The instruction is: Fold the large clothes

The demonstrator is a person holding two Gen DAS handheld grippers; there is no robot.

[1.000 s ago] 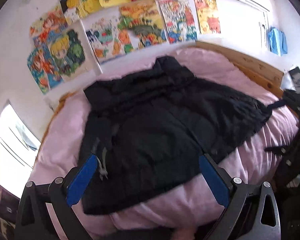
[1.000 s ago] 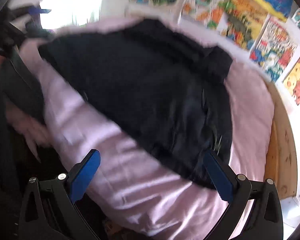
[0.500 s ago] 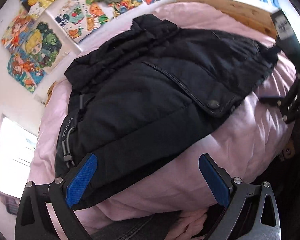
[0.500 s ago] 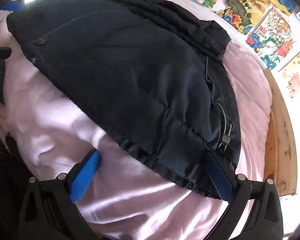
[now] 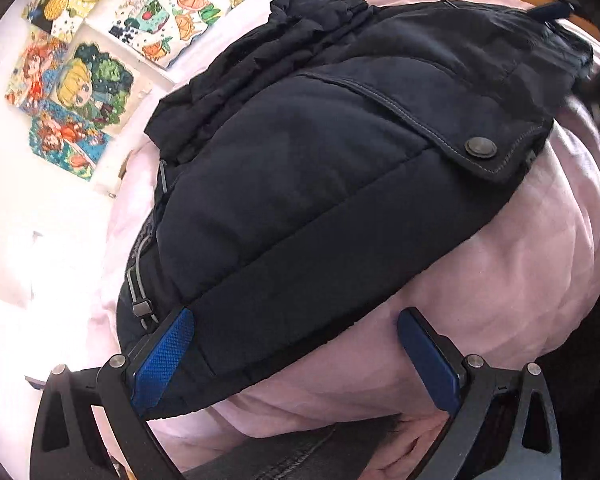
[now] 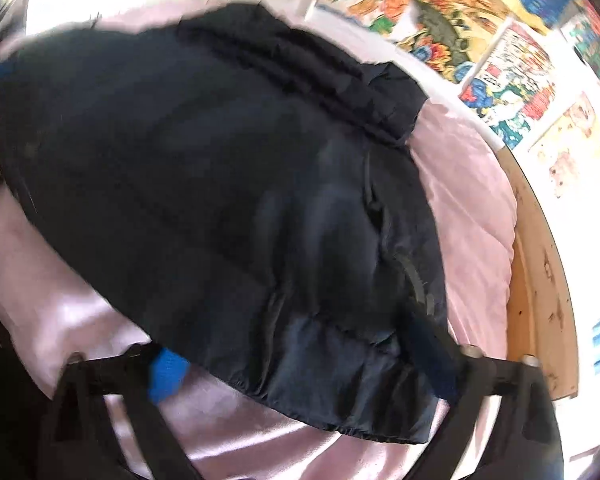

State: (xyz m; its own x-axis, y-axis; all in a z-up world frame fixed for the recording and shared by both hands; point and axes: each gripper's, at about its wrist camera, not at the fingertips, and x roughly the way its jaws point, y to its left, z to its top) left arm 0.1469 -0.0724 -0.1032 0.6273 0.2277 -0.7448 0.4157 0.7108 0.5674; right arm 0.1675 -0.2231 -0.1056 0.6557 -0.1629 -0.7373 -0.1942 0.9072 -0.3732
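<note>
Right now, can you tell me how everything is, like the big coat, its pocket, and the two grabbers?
Black jacket: lying spread on the bed, not folded yet.
Pocket flap: shut, snap button on it.
Pink blanket: rumpled under the jacket.
Left gripper: open, straddling the jacket's hem.
Right gripper: blurred, open, at the hem.
Wall pictures: stuck up.

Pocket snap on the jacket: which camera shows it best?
Left wrist. The snap sits sharp and unobstructed on the pocket flap of the jacket. The right wrist view is motion-blurred and shows the jacket's other side; no snap can be made out there.
</note>
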